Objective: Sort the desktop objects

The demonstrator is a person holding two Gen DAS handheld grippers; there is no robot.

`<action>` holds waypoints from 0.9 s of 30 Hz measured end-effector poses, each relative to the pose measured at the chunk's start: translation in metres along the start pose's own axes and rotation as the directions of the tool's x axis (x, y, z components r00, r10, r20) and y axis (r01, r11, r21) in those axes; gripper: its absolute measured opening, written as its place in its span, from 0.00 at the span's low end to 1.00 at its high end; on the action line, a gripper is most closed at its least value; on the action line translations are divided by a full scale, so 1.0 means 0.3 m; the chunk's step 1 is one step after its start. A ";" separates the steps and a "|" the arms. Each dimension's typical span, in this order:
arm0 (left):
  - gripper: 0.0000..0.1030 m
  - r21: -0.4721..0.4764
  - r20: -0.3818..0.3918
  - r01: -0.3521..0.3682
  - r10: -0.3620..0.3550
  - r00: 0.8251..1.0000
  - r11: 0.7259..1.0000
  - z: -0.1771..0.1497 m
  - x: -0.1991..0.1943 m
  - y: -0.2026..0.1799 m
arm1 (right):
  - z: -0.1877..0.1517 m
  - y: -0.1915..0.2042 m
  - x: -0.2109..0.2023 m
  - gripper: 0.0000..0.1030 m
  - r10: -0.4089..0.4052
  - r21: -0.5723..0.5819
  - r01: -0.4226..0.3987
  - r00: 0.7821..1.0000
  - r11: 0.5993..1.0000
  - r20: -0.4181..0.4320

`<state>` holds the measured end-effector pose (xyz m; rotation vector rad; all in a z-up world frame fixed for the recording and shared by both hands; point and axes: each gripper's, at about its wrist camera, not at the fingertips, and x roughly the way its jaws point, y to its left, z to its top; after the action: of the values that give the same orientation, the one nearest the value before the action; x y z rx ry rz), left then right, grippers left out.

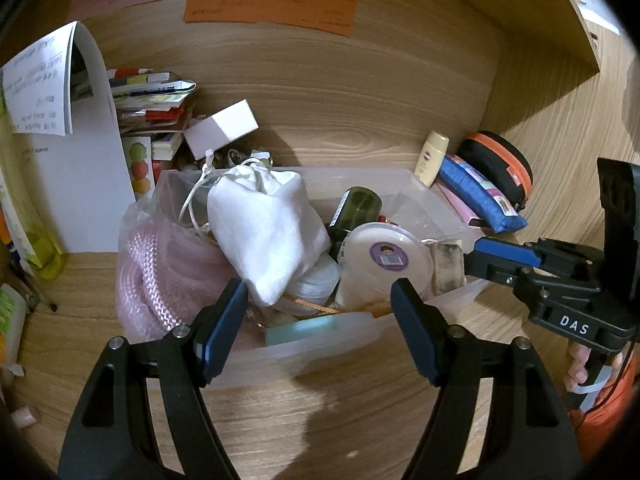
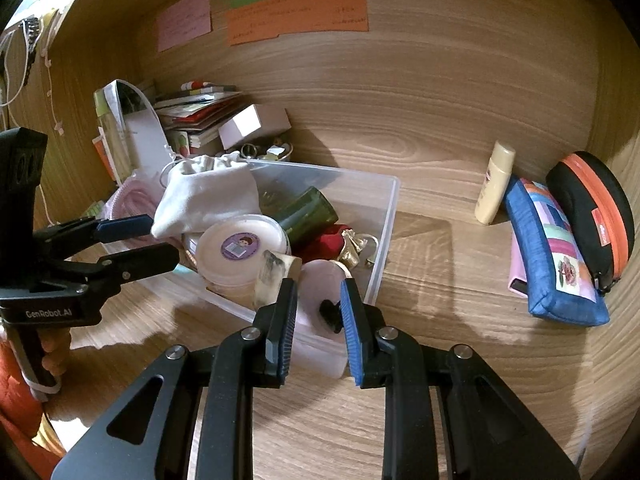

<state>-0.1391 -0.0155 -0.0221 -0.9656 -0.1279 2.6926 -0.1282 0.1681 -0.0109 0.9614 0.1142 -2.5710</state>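
White cloth pouch, dark green bottle, blue patchwork pencil case

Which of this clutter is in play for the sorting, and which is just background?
In play: clear bin, white pouch, round tub, green bottle.
Background: sticky notes, book stack, blue pencil case, cream bottle.

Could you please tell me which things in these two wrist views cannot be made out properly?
- Notes' handwriting: too small and blurred, both views.
- Bin bottom: hidden under the white pouch and round tub, left wrist view.
- Small black item beside the right gripper: part hidden by a finger, unidentifiable.
- Pink case: mostly hidden behind the blue pouch.
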 end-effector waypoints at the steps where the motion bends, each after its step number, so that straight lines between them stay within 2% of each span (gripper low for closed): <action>1: 0.71 -0.002 0.001 0.004 -0.004 1.000 1.000 0.002 -0.003 0.000 | 0.000 0.000 -0.004 0.25 0.003 0.003 -0.003 1.000 1.000 0.002; 2: 0.71 -0.003 0.005 0.005 -0.005 1.000 1.000 0.003 -0.009 -0.002 | 0.000 0.002 -0.014 0.28 0.005 0.006 -0.005 1.000 1.000 0.010; 6: 0.73 0.003 0.023 0.008 -0.008 1.000 1.000 0.006 -0.040 -0.017 | 0.001 0.012 -0.053 0.47 -0.024 -0.002 0.025 0.998 1.000 0.049; 11: 0.76 0.004 0.041 0.003 -0.003 0.999 1.000 0.003 -0.081 -0.026 | 0.000 0.018 -0.101 0.52 -0.031 0.006 0.031 0.997 1.000 0.067; 14: 0.82 -0.001 0.066 -0.016 0.016 0.998 1.000 -0.002 -0.118 -0.030 | -0.001 0.023 -0.137 0.62 -0.032 0.022 0.030 0.996 0.999 0.084; 18: 0.96 -0.018 0.101 -0.040 0.041 0.994 0.999 -0.010 -0.174 -0.029 | -0.008 0.042 -0.192 0.73 -0.047 0.028 0.044 0.992 0.999 0.117; 19: 0.98 -0.025 0.105 -0.043 0.045 0.993 0.999 -0.013 -0.186 -0.028 | -0.008 0.047 -0.202 0.79 -0.055 0.027 0.052 0.991 0.998 0.123; 23: 0.99 -0.025 0.106 -0.078 0.080 0.991 0.997 -0.027 -0.217 -0.031 | -0.018 0.078 -0.248 0.85 -0.091 0.016 0.089 0.984 0.996 0.154; 27: 0.99 -0.031 0.115 -0.120 0.123 0.986 0.992 -0.044 -0.243 -0.029 | -0.025 0.095 -0.274 0.93 -0.091 0.024 0.088 0.982 0.996 0.168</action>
<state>-0.0750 -0.0282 0.0137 -0.8483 -0.1297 2.8659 -0.0559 0.1707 0.0382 0.7561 0.0910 -2.7275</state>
